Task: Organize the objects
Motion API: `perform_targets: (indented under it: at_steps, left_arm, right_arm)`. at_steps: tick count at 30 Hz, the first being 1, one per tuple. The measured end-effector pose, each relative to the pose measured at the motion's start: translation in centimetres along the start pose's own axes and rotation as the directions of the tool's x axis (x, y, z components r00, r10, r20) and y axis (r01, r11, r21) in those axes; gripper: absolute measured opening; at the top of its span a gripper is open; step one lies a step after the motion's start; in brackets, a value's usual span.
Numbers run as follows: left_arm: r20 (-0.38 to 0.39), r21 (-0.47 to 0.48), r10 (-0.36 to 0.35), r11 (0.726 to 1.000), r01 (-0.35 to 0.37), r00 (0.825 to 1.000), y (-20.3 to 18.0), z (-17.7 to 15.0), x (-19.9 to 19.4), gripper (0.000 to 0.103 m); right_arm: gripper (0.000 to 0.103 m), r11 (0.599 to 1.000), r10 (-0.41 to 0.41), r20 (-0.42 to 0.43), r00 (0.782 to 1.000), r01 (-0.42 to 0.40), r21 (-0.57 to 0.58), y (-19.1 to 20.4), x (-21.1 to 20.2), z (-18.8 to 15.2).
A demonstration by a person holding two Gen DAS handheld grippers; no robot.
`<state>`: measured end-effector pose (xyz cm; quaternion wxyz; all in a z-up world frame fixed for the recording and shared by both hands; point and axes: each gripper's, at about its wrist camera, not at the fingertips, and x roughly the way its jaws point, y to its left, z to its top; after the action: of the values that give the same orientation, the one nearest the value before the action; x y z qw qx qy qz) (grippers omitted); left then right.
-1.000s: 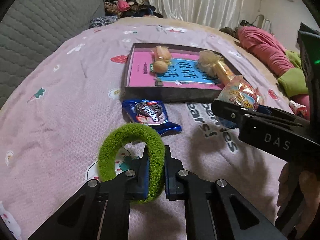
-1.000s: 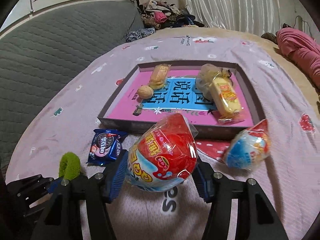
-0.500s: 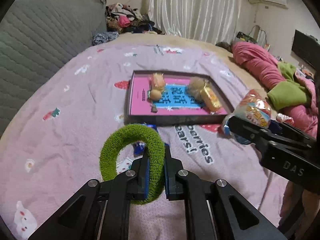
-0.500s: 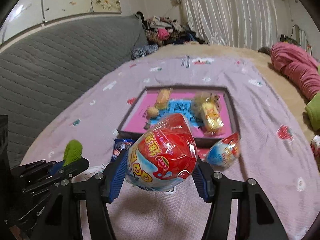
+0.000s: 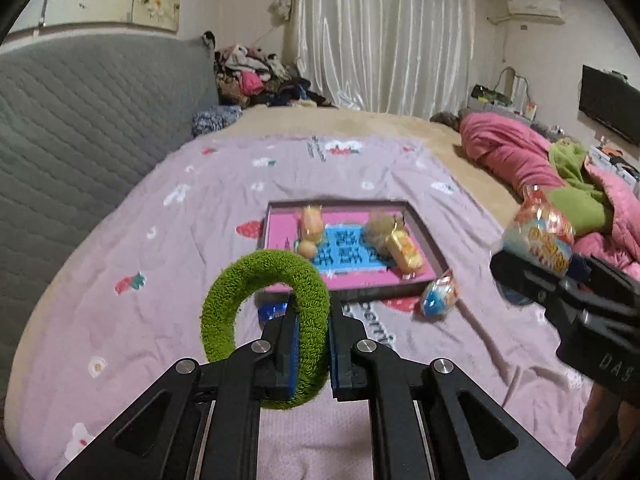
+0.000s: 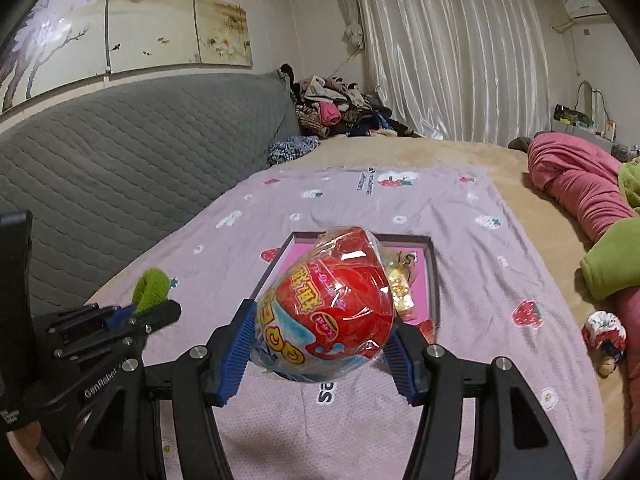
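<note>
Left claw (image 5: 312, 320), clenched on a fuzzy green ring (image 5: 266, 320): the blue pads pinch the ring's right side, and the rest of the loop stands upright to the left of the fingers, clear of the bed. Right claw (image 6: 322, 328), jaws partly spread and grasping a red egg-shaped snack pack (image 6: 326, 308) wrapped in clear film, its sides pressed by both ribbed blue pads. Each claw appears at the edge of the other's view, the two level with one another and apart. Below them, a lilac bedspread (image 5: 160, 240) printed with strawberries covers the bed. On it lies a shallow dark-rimmed tray (image 5: 424, 240) with a pink and blue base; inside are a small round brownish item (image 5: 307, 247), a wrapped pastry (image 5: 312, 220) just behind it, and a yellow wrapped cake (image 5: 406, 250) toward the right side. A blue egg-shaped snack pack (image 5: 438, 298) rests on the bedspread just beside the tray's near right corner. A blue biscuit packet (image 5: 272, 312) lies near the tray's front edge, mostly hidden behind the ring.
</note>
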<state>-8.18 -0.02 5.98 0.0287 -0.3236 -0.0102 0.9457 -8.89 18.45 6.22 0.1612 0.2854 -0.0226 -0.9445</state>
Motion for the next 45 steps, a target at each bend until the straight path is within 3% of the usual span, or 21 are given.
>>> perform_targets:
  at_steps: [16, 25, 32, 39, 45]
  left_arm:
    - [0.074, 0.039, 0.012, 0.999, -0.015, 0.997, -2.7, 6.4, 0.7, 0.011]
    - [0.083, 0.034, 0.019, 0.999, -0.021, 0.996, -2.8, 10.7, 4.8, 0.011]
    - [0.096, 0.021, 0.033, 0.999, -0.035, 0.995, -2.4, 12.9, 8.4, 0.011]
    - [0.109, 0.008, 0.037, 0.999, -0.038, 0.993, -1.2, 12.4, 12.2, 0.011]
    - [0.063, -0.018, 0.024, 1.000, -0.023, 0.998, -0.1, 10.0, 16.2, 0.011]
  right_arm:
    - [0.060, 0.999, -0.032, 0.074, 0.997, 0.035, -0.040, -2.3, -1.3, 4.5]
    - [0.060, 0.998, -0.035, 0.090, 0.995, 0.039, -0.042, -4.2, 1.1, 6.7]
    - [0.060, 0.991, -0.040, 0.099, 0.994, 0.052, -0.120, -4.0, 3.6, 8.1]
    - [0.060, 0.996, -0.021, 0.125, 0.992, 0.032, -0.086, -4.7, 6.0, 8.3]
    - [0.060, 0.991, -0.031, 0.088, 0.996, 0.042, -0.125, -4.5, 9.2, 7.7]
